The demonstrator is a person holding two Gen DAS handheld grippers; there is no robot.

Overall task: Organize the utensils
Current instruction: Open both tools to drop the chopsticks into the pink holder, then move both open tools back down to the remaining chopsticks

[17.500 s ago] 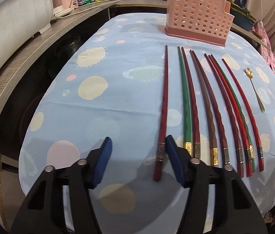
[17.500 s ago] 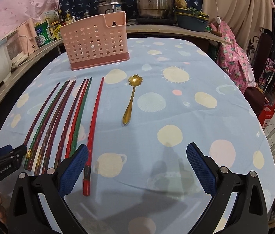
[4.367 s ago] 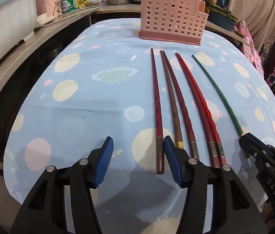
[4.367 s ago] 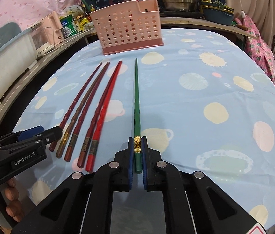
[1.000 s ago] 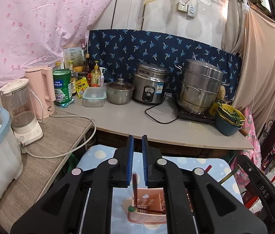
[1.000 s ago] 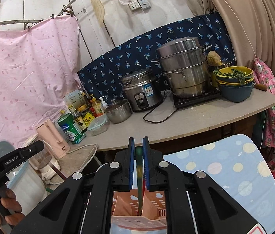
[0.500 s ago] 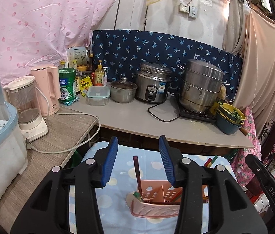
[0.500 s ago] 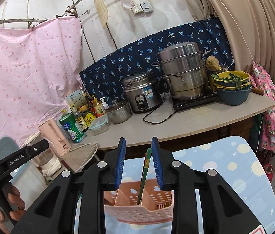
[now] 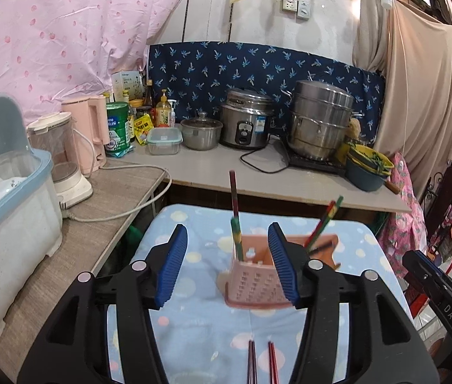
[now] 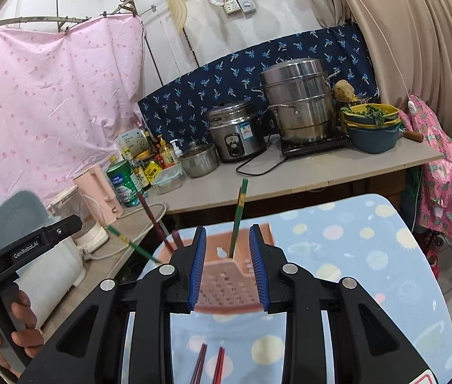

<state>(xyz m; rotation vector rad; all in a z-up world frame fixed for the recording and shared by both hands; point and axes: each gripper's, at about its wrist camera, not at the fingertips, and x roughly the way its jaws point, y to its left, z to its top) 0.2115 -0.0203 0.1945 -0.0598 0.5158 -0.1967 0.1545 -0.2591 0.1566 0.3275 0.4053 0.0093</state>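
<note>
**Chopsticks in the pink holder, both claws released**

Standing at the far end of the table [image 9: 194,329], the pink perforated holder [image 9: 251,283] has chopsticks poking out of its top. In the left wrist view, a dark red chopstick [image 9: 233,196] rises nearly upright from the holder's left part with a green one [image 9: 236,240] beside it, while a red and a green chopstick [image 9: 325,220] lean to the right from the other side. In the right wrist view, a green chopstick [image 10: 238,217] stands tilted in the holder [image 10: 226,275], framed between the blue pads.

The left gripper [image 9: 227,264] has its jaws opening, nothing pressed between them; the holder only shows through the gap. The right gripper [image 10: 227,265] is also released, its pads apart and clear of the green chopstick beyond them.

On the blue spotted cloth near the cameras lie more red chopsticks [image 9: 262,364], tips pointing toward the holder.

A hand [image 10: 8,332] grips the left gripper's handle at the lower left of the right wrist view. Behind the table, the counter [image 9: 258,182] carries a rice cooker [image 9: 245,123], a steel steamer pot [image 9: 320,118] and a pink kettle [image 9: 88,134].
</note>
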